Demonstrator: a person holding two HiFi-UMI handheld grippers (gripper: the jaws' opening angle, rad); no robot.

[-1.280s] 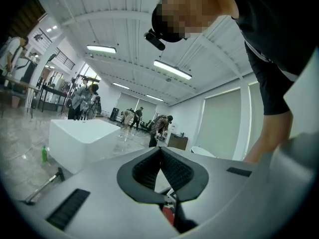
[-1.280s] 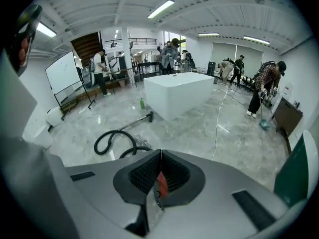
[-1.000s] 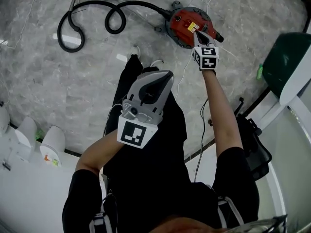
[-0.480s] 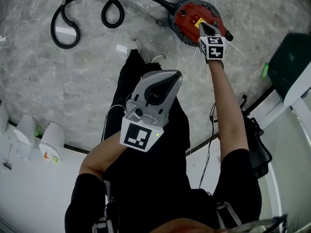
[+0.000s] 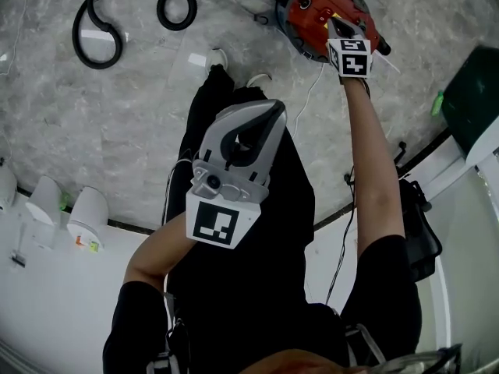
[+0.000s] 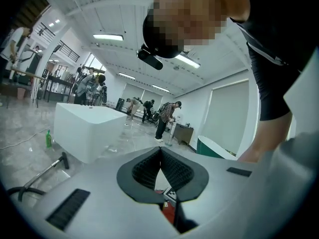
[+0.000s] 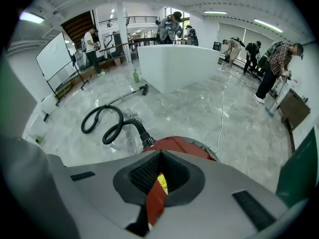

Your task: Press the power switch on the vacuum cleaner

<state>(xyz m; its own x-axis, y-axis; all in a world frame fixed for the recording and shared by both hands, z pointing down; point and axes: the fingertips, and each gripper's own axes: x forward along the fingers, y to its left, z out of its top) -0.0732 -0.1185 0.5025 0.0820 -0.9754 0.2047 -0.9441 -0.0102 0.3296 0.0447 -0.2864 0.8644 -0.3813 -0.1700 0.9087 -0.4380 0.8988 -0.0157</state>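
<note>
A black hose [image 7: 143, 133] coils over the marble floor [image 5: 117, 131], to the left of the red vacuum cleaner [image 5: 308, 10]. The right gripper [image 5: 335, 23] has its jaws together, with the tips at the cleaner's top, by a yellow label [image 7: 160, 182]. The left gripper [image 5: 273, 109], jaws together too, is near the body, well apart.

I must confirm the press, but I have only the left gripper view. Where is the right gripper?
Observer: The right gripper is down at the top of the red vacuum cleaner.
Operator: Is it open?
Observer: No, its fingers are together at the tips, aimed at a yellow label.
Operator: And the hose?
Observer: The black hose lies in loops on the floor, joined to the cleaner.
</note>
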